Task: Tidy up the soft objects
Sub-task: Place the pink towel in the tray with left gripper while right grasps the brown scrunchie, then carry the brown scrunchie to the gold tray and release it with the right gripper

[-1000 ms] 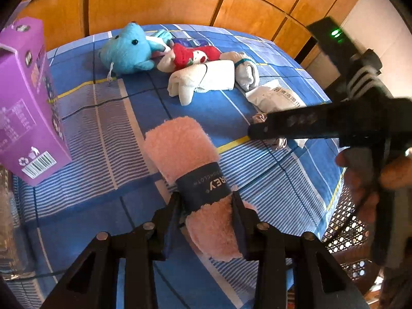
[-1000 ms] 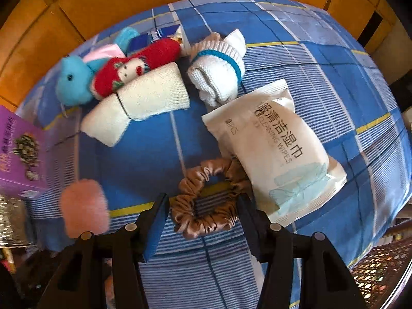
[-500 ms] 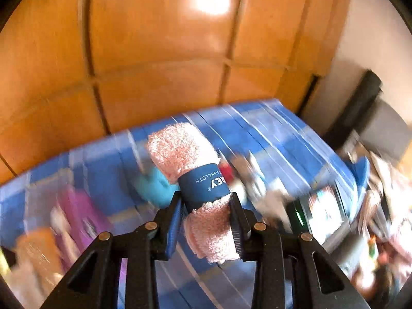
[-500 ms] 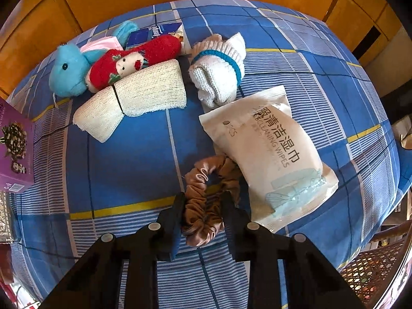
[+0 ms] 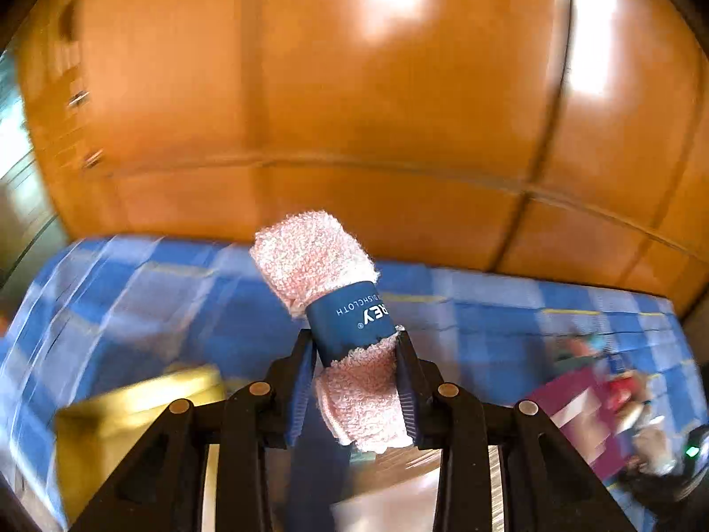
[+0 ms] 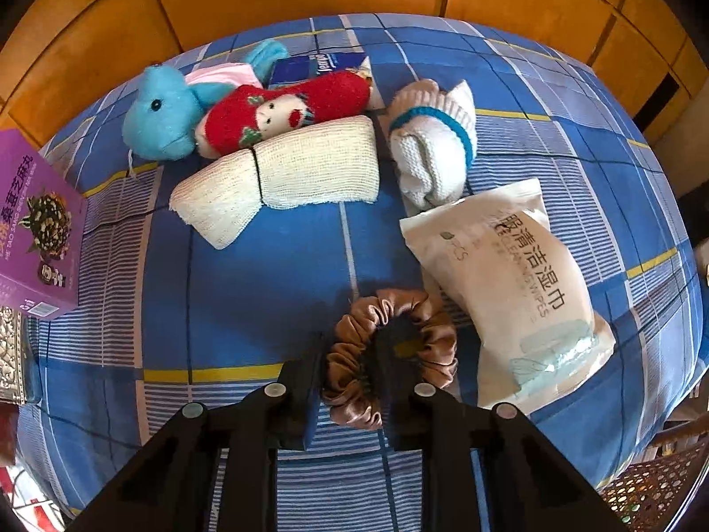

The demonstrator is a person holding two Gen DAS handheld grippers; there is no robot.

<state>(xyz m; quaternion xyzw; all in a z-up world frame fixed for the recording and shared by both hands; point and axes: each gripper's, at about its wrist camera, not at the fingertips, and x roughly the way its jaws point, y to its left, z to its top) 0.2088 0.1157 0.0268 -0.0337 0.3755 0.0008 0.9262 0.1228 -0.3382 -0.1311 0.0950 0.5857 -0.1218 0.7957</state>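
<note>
Left tool (image 5: 356, 392) pinched pink dishcloth roll (image 5: 336, 310), bkgd blurred. Right tool (image 6: 354, 377) had just been closing on brown scrunchie (image 6: 392, 354) beside wipes pack (image 6: 509, 292); scrunchie's near edge partly hidden.

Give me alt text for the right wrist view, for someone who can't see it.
The right gripper, its jaws just closing, pinches one side of a brown satin scrunchie on a blue checked cloth. A white wet-wipes pack lies right of it; beyond are a cream rolled towel, a blue plush, a red doll and a purple box.
</note>
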